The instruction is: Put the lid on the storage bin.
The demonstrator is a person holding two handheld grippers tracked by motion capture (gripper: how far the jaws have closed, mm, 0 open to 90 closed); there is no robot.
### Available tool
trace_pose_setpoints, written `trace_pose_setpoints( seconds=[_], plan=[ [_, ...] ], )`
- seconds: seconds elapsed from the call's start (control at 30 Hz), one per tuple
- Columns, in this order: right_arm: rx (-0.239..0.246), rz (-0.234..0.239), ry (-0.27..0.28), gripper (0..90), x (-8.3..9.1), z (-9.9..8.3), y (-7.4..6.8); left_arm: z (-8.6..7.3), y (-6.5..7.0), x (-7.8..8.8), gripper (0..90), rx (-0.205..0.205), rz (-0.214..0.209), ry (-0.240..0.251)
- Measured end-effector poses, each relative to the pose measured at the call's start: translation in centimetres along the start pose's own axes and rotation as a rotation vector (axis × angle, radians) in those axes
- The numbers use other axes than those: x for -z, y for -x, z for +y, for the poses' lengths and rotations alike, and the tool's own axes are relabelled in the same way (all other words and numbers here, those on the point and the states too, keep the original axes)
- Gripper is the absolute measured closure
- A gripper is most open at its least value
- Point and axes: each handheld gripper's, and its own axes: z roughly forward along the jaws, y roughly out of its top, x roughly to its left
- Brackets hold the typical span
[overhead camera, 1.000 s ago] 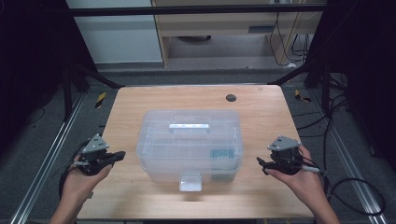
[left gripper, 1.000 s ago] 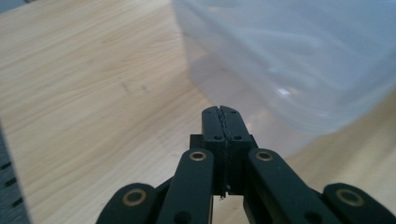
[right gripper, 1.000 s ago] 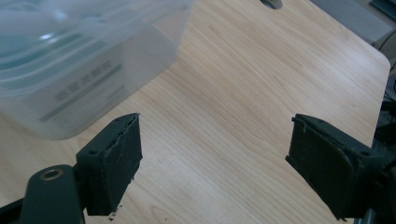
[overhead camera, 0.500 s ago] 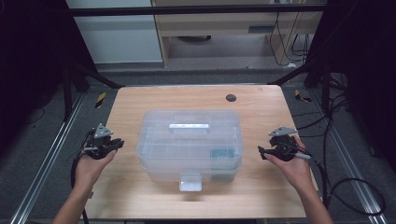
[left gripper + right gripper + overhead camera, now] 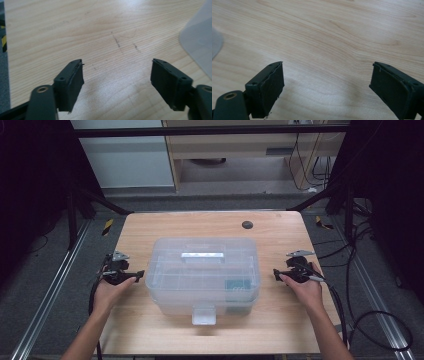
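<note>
Wooden table (image 5: 280,320) carries a clear box (image 5: 202,270) mid-table, lid on. Left gripper (image 5: 134,276) and right gripper (image 5: 276,274) flank it. Gripper views: both jaw pairs wide apart (empty), above bare wood.

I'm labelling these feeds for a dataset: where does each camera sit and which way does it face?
High view: overhead, looking forward and down on the table; both forearms, left gripper, right gripper.
Left gripper view: rides the left gripper, facing tabletop; open jaws.
Right gripper view: rides the right gripper, facing tabletop; open jaws.
Shared: clear plastic box edges both gripper views.
</note>
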Motion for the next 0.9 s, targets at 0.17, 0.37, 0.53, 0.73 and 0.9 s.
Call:
trace_pose_setpoints(
  seconds=[0.17,0.37,0.53,0.73,0.9],
  plan=[
    [-0.031,-0.004,-0.002,10.8,-1.0,-0.2,0.4,-0.4,-0.3,-2.1,13.9,0.033,0.009,-0.039],
    [-0.067,-0.002,0.004,7.4,-2.0,-0.5,0.8,-0.5,-0.3,-2.9,10.0,0.064,0.013,-0.009],
    [-0.085,-0.015,0.033,4.2,-2.5,-0.4,0.7,-0.7,-0.3,-3.4,5.6,0.063,0.018,0.026],
    [-0.122,-0.048,0.028,0.2,-3.0,-0.1,0.4,-0.7,-0.2,-3.6,2.0,0.072,0.029,0.034],
    [-0.134,-0.071,0.026,0.2,-3.0,-0.2,0.2,-0.7,-0.2,-3.6,0.0,0.079,0.031,0.029]
  ],
)
